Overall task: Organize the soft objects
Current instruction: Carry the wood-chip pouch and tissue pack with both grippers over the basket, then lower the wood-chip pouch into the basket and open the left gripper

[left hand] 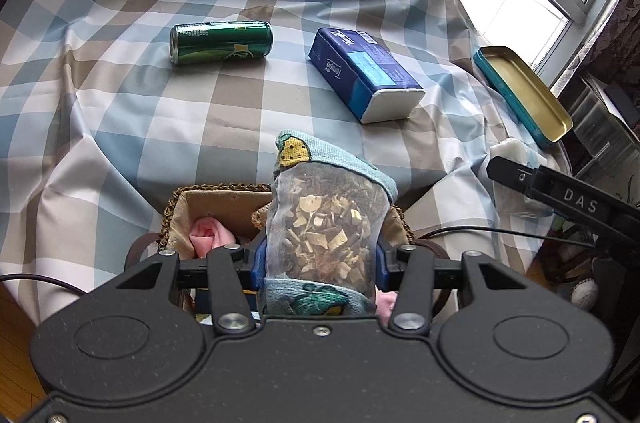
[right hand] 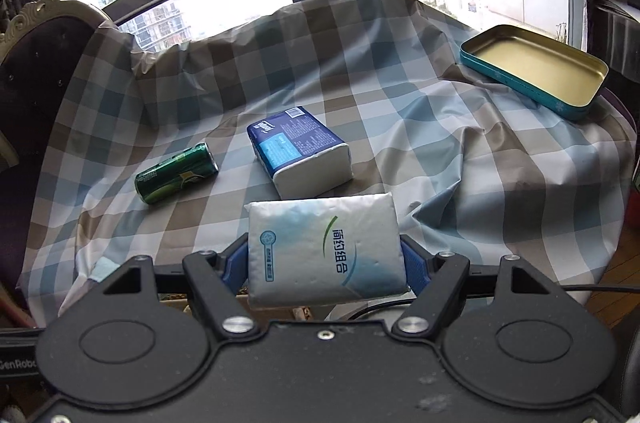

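My left gripper (left hand: 320, 255) is shut on a mesh sachet (left hand: 326, 223) of dried herbs with a pale blue embroidered trim. It holds the sachet above a small woven basket (left hand: 208, 201) that has a pink soft thing (left hand: 208, 237) in it. My right gripper (right hand: 324, 259) is shut on a white and pale blue tissue pack (right hand: 324, 249), held above the near edge of the checked cloth. A dark blue tissue pack (left hand: 364, 73) (right hand: 300, 151) lies on the cloth in the middle.
A green can (left hand: 222, 42) (right hand: 176, 173) lies on its side left of the blue pack. An open teal tin (left hand: 524, 93) (right hand: 534, 71) sits at the right edge of the checked cloth (left hand: 120, 127). The right gripper's finger (left hand: 560, 195) shows at the left view's right side.
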The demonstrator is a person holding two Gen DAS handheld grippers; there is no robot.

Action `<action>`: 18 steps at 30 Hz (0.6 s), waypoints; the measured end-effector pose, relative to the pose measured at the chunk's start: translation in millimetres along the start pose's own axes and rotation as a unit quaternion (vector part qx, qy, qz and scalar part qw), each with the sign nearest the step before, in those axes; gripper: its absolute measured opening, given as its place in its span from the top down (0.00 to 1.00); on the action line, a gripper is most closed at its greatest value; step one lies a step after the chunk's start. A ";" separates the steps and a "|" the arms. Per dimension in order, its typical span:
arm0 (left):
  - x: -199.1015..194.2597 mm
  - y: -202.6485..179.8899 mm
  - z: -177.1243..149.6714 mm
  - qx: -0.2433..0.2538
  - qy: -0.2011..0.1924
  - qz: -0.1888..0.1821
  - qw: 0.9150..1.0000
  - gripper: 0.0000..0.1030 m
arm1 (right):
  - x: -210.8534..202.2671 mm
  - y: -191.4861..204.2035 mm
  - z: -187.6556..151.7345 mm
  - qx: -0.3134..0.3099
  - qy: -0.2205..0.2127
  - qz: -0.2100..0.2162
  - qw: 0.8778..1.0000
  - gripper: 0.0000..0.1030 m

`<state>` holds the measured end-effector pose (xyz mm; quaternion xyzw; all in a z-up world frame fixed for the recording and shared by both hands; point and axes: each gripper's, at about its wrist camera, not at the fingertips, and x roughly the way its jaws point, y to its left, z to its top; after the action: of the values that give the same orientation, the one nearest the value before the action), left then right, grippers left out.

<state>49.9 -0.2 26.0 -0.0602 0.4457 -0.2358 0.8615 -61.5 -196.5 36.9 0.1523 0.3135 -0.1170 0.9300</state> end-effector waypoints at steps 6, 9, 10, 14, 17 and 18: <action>3.5 -17.6 0.5 0.025 0.013 -0.015 0.999 0.54 | -19.8 -7.3 -7.5 0.019 -0.009 0.012 1.000 0.28; 8.7 -28.9 -3.4 0.046 0.023 -0.015 0.999 0.56 | -25.0 -14.1 -7.6 0.030 -0.013 0.011 0.999 0.28; 10.0 -31.7 -4.7 0.047 0.026 -0.020 0.998 0.56 | -25.8 -15.6 -7.6 0.033 -0.015 0.010 0.999 0.28; 19.7 -38.5 -8.2 0.049 0.038 -0.024 0.998 0.56 | -23.7 -19.2 -9.0 0.037 -0.011 0.006 0.999 0.28; 24.1 -35.0 -10.7 0.042 0.042 -0.005 0.998 0.56 | -21.4 -19.6 -10.9 0.039 -0.003 0.012 0.999 0.28; 23.3 -32.5 -10.9 0.037 0.040 -0.002 0.998 0.56 | -21.2 -18.9 -11.6 0.038 -0.002 0.014 0.999 0.28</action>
<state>41.2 -38.4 12.5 -0.0196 0.4710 -0.2560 0.8439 -90.2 -207.3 37.3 0.1916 0.3053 -0.1161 0.9255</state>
